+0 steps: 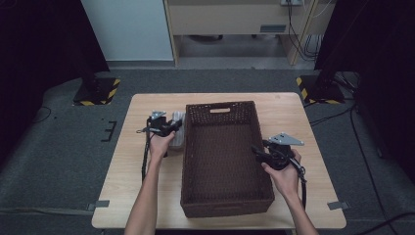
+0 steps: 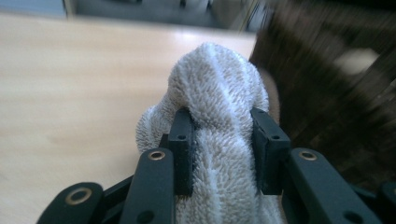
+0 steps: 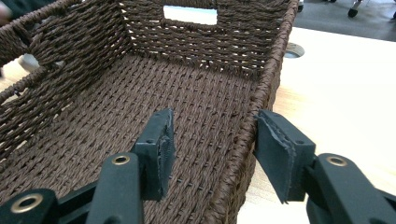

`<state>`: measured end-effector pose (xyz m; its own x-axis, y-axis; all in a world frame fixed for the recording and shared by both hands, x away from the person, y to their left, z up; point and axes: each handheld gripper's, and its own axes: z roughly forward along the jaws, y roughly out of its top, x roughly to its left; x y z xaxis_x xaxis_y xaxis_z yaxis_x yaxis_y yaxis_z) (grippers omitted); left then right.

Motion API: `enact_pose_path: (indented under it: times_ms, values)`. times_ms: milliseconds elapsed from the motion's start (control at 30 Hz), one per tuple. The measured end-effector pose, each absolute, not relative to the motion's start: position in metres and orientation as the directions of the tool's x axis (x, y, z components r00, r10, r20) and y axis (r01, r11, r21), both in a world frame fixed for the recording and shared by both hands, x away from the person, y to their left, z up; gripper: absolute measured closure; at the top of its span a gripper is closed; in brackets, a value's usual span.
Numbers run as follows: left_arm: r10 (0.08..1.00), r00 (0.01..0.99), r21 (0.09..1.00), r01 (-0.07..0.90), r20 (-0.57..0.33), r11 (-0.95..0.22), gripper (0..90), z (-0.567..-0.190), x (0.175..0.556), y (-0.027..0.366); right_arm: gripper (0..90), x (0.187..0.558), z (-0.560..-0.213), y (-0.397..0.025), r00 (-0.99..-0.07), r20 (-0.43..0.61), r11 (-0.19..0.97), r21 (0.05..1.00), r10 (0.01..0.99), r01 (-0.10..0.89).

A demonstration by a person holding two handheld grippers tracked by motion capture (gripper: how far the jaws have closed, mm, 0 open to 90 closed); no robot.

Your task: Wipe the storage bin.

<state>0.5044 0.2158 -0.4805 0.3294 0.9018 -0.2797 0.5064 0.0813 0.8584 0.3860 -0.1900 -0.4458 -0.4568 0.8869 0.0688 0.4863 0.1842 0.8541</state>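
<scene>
Terry towel (image 2: 219, 116) pinched in left gripper (image 2: 223, 144) fingers | right gripper (image 3: 212, 149) fingers apart (straddling basket (image 3: 261, 93) rim)

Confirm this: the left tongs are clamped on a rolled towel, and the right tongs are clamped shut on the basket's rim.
Not quite. The right tongs straddle the basket rim but stay open, as the right gripper view shows. The left tongs do grip the towel.

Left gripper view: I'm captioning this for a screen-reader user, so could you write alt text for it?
Two black jaws of the left gripper are shut on a bunched, pale towel, which bulges up between them above a light wooden table. A dark woven basket sits blurred on the right.
</scene>
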Motion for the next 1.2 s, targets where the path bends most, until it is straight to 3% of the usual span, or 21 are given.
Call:
enact_pose_path:
  times_ms: [200, 533, 767, 933, 1200]
  values:
    - [0.889, 0.382, 0.903, 0.424, -0.252, 0.074, 64.1, -0.452, 0.497, 0.213, 47.3, 0.386, -0.446, -0.19, -0.458, 0.061, 0.19, 0.855, 0.887, 0.482]
    - [0.905, 0.377, 0.848, 0.528, -0.197, -0.036, 64.2, -0.496, 0.504, 0.193, 47.2, 0.386, -0.446, -0.189, -0.458, 0.061, 0.19, 0.855, 0.887, 0.482]
    - [0.901, 0.365, 0.838, 0.546, -0.234, -0.004, 64.3, -0.516, 0.5, 0.192, 47.2, 0.386, -0.446, -0.189, -0.458, 0.06, 0.191, 0.855, 0.887, 0.482]
    - [0.893, 0.368, 0.851, 0.524, -0.259, 0.031, 64.4, -0.501, 0.493, 0.205, 46.7, 0.386, -0.446, -0.19, -0.46, 0.058, 0.192, 0.858, 0.886, 0.477]
    - [0.86, 0.445, 0.909, 0.415, -0.251, 0.05, 64.4, -0.451, 0.465, 0.216, 46.7, 0.385, -0.437, -0.195, -0.452, 0.065, 0.165, 0.877, 0.889, 0.451]
